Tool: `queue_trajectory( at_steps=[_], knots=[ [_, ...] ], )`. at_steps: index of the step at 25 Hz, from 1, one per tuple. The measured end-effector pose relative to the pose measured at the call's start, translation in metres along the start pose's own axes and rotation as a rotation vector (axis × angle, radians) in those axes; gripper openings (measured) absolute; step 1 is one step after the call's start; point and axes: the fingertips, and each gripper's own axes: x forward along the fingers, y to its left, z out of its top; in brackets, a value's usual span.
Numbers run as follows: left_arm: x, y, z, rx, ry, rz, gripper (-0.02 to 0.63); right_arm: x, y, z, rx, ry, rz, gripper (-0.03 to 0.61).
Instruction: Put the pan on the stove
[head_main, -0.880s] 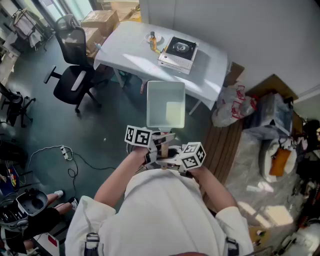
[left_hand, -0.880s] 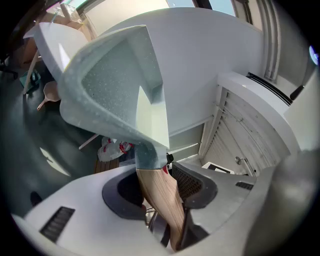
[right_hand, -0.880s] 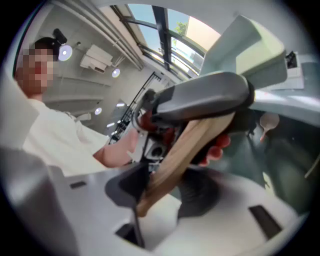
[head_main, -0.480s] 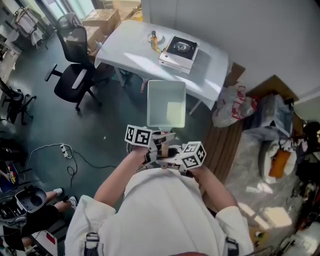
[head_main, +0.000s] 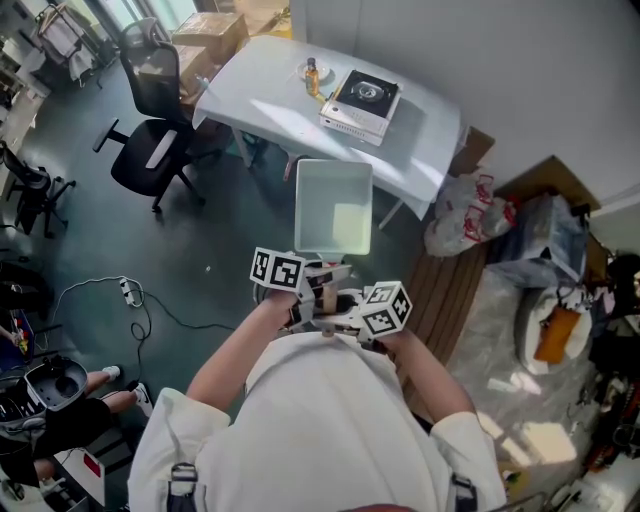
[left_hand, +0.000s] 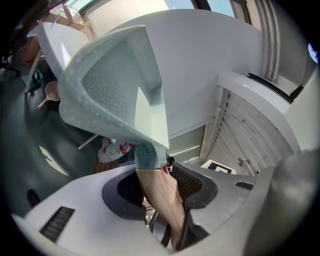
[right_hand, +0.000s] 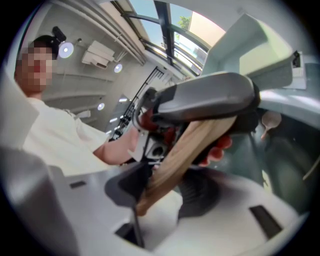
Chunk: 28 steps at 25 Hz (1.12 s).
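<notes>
**In mid-air: the square pale-green pan, carried by 2 sets of jaws**

Out in front of the person's chest, I have both tools on the pan's light wooden handle. My left gripper is clenched on the wood, with a pad pressing from either side. My right gripper grasps the same handle, coming in from the right. The pan juts forward over the dark floor, open side up. The white portable stove with a black top sits beyond it on the white table, well apart from the pan. 1 small amber bottle stands just beside the stove.
</notes>
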Motion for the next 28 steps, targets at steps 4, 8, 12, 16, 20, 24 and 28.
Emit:
queue_trajectory(
  at_steps=[4,8,12,16,20,24,28],
  knots=[
    [0.007,0.0,-0.003,-0.001,-0.015,0.007,0.178,-0.007,-0.001,-0.006,-0.006,0.021,0.009,0.195],
    [0.016,0.0,-0.002,-0.001,-0.034,0.014,0.178,-0.016,-0.005,-0.009,-0.014,0.041,0.017,0.195],
    [0.024,0.0,0.0,-0.004,-0.054,0.017,0.178,-0.026,-0.009,-0.013,-0.02,0.052,0.028,0.193],
    [0.029,-0.001,0.005,-0.014,-0.07,0.016,0.178,-0.032,-0.01,-0.009,-0.023,0.054,0.041,0.195],
    [0.031,0.002,0.011,-0.014,-0.067,0.015,0.178,-0.033,-0.017,-0.004,-0.023,0.049,0.035,0.194],
    [0.029,0.005,0.018,-0.011,-0.059,0.008,0.178,-0.03,-0.022,0.003,-0.023,0.042,0.028,0.193],
    [0.026,0.014,0.032,-0.006,-0.04,0.003,0.178,-0.024,-0.033,0.015,-0.007,0.025,0.017,0.193]
  ],
)
